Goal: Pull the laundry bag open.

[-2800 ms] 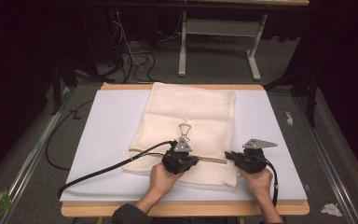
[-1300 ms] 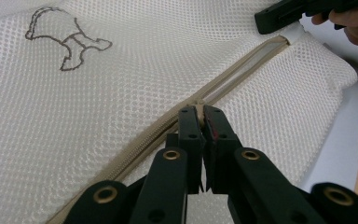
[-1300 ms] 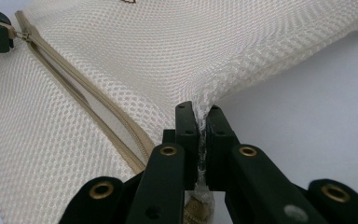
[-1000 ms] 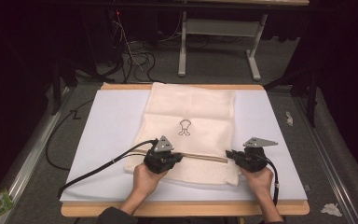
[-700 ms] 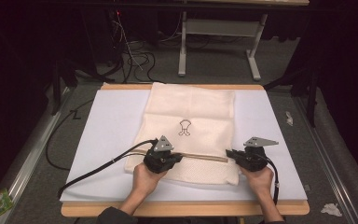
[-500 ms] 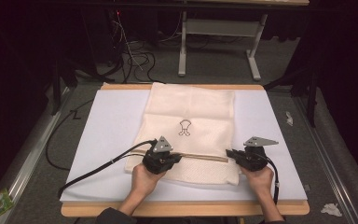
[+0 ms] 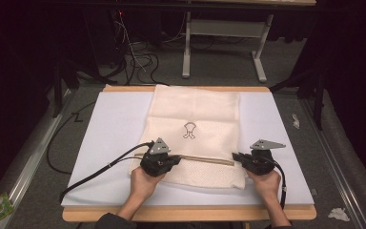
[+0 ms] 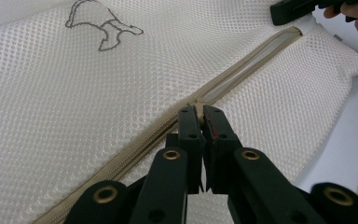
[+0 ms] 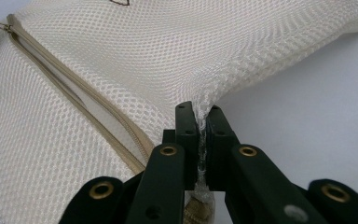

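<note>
The left claw is clenched on the small beige zipper slider of the cream mesh laundry bag; its two black jaws stand pressed together with the slider's tab nipped between them. Ahead of this claw the beige zipper track lies parted, showing a pale slit that runs on toward the bag's far corner; behind the claw the teeth look joined. The right claw is clenched too, grasping a pinch of the mesh at the bag's edge, just beside the end of that same zipper, so the fabric rises in a small tent between its jaws. From above, the left claw and right claw sit at opposite ends of the zipper line, with the bag flat on the white bench and a small grey printed outline farther out from both claws.

The step in hand appears to be running the slider along the track. To do it well, the right claw should hold its pinch firm and pull lightly away from the left, keeping the track taut and straight. The left claw should draw the slider in line with the teeth, low to the fabric, without twisting, since loose mesh beside the track could catch in the slider.
</note>
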A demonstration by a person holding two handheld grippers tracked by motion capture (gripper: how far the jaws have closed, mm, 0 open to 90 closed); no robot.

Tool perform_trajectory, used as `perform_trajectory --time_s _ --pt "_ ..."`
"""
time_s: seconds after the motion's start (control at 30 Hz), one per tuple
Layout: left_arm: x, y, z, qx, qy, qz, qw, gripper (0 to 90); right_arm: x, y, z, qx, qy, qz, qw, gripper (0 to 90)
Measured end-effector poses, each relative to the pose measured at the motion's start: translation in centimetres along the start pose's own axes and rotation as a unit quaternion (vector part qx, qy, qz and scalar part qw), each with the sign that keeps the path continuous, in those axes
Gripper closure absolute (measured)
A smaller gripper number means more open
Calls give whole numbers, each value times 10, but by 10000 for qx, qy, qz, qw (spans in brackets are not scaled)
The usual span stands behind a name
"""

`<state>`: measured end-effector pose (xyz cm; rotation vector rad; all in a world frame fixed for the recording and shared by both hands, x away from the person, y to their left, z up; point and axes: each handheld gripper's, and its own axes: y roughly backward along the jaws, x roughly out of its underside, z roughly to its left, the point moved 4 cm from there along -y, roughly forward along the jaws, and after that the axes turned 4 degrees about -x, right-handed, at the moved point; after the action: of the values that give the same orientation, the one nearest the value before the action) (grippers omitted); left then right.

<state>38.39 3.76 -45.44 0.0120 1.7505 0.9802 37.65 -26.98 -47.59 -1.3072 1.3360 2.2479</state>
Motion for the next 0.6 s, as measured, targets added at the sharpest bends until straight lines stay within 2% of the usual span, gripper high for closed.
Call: perform_trajectory --time_s 0.13,0.2,0.6 --pt "0 2 1 -34 -35 4 10000 867 0 0 0 12 11 3 10000 878" --pt "2 4 4 5 -13 9 10000 867 0 1 -1 11 9 11 10000 878" --pt "6 11 11 -93 49 -18 9999 867 2 -1 -4 58 -29 44 10000 878"
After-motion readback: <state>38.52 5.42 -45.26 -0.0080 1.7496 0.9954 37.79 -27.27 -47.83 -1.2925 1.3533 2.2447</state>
